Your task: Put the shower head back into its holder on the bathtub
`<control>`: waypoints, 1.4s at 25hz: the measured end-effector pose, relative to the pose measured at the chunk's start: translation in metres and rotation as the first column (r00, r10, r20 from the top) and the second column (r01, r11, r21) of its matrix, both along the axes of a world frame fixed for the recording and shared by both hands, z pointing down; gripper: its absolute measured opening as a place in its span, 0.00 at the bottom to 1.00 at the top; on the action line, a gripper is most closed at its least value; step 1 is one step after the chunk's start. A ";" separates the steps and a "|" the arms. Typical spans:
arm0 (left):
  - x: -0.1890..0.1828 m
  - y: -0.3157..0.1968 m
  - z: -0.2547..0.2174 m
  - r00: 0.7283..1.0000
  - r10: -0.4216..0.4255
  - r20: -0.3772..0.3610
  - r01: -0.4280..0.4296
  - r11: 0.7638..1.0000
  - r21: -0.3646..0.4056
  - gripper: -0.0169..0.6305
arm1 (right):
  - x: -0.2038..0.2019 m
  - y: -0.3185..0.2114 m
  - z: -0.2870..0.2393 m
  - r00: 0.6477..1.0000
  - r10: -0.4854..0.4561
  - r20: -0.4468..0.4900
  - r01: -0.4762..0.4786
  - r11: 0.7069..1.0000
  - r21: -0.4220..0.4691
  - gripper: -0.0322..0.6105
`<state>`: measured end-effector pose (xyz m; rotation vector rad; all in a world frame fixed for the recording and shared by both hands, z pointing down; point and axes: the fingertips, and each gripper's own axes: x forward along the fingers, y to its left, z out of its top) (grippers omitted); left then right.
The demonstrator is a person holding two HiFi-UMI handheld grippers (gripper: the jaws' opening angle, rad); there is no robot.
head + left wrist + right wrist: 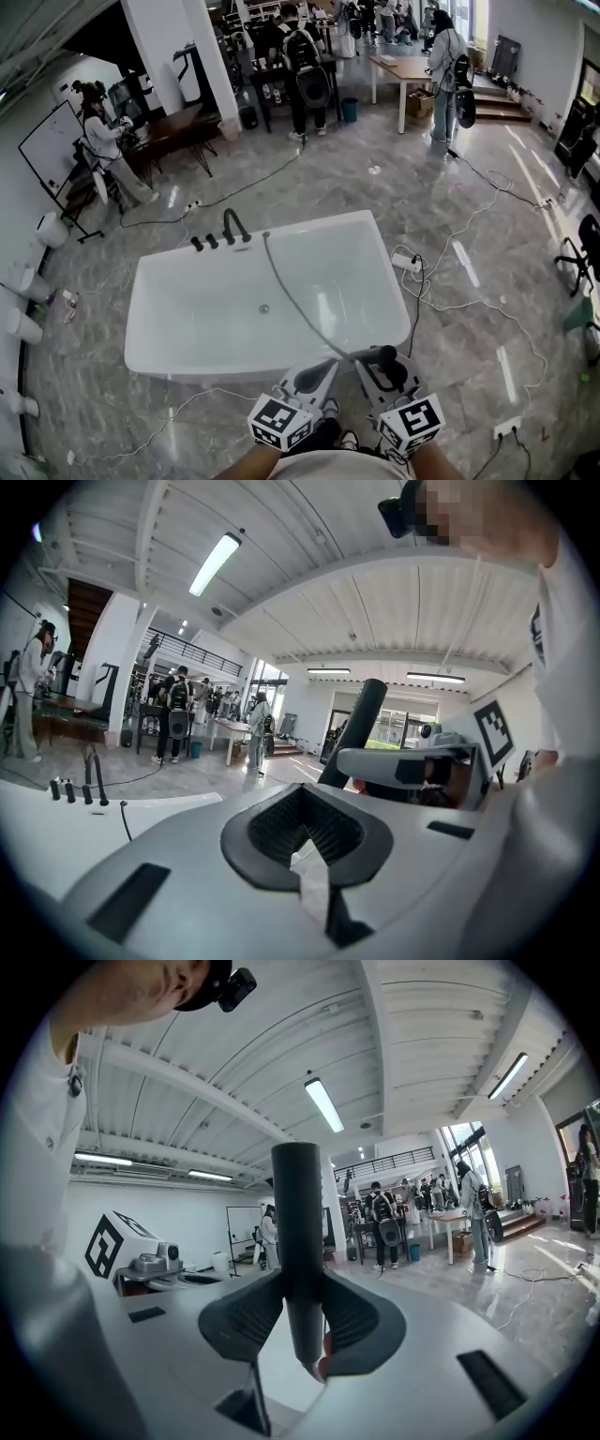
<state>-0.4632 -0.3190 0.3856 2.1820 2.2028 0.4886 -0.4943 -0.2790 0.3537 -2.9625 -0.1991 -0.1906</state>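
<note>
A white bathtub [309, 225] stands on the floor in front of me in the head view. A dark curved faucet [234, 225] and small dark knobs [204, 242] sit on its far rim. A grey hose [295, 300] runs from that rim across the tub to the dark shower head [377, 355] at the near edge. My right gripper [373, 364] is shut on the shower head's handle [298, 1241], which stands upright between the jaws. My left gripper [319, 372] is beside it, shut and empty [305, 841]. I cannot make out the holder itself.
Cables trail over the marble floor around the tub, with a power strip [406, 262] at its right. White fixtures [19, 323] line the left wall. Tables and several people stand farther back, one at a desk [98, 141] on the left.
</note>
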 end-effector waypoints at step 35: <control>0.045 0.180 0.011 0.998 0.047 -0.029 -0.047 0.999 -0.009 0.03 | 0.041 0.198 -0.002 0.997 0.056 -0.057 -0.052 0.996 0.075 0.26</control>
